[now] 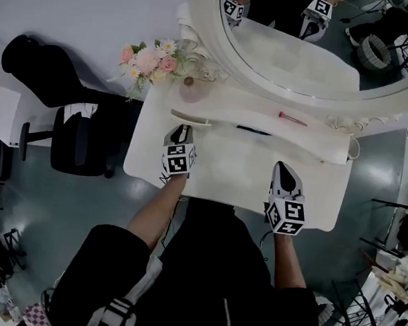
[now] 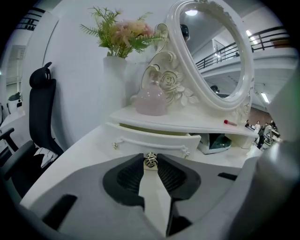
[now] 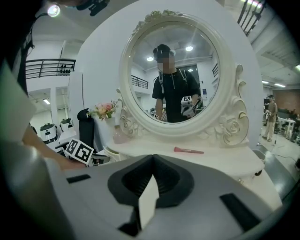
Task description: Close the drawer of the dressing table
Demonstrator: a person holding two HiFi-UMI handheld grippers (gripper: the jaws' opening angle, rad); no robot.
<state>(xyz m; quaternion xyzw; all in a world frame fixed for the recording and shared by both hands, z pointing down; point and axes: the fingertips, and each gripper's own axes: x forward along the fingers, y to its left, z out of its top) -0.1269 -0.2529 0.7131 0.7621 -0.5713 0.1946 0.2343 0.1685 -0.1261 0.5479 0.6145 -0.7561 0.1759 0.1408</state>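
Note:
The white dressing table (image 1: 231,172) has a small drawer (image 1: 191,120) under its shelf at the left, pulled partly out. In the left gripper view the drawer front (image 2: 154,144) stands proud of the shelf, with a dark gap above it. My left gripper (image 2: 150,163) is shut on the drawer's little metal knob (image 2: 150,159), which sits between the jaw tips. From the head view, the left gripper (image 1: 181,132) points at the drawer. My right gripper (image 1: 282,167) rests over the table top to the right, shut (image 3: 152,164) with nothing in it.
A round mirror (image 1: 321,41) rises behind the shelf. A pink bottle (image 2: 151,101) and a vase of flowers (image 2: 123,35) stand at the shelf's left end. A pink stick (image 1: 291,119) lies on the shelf. A black chair (image 1: 78,137) stands left of the table.

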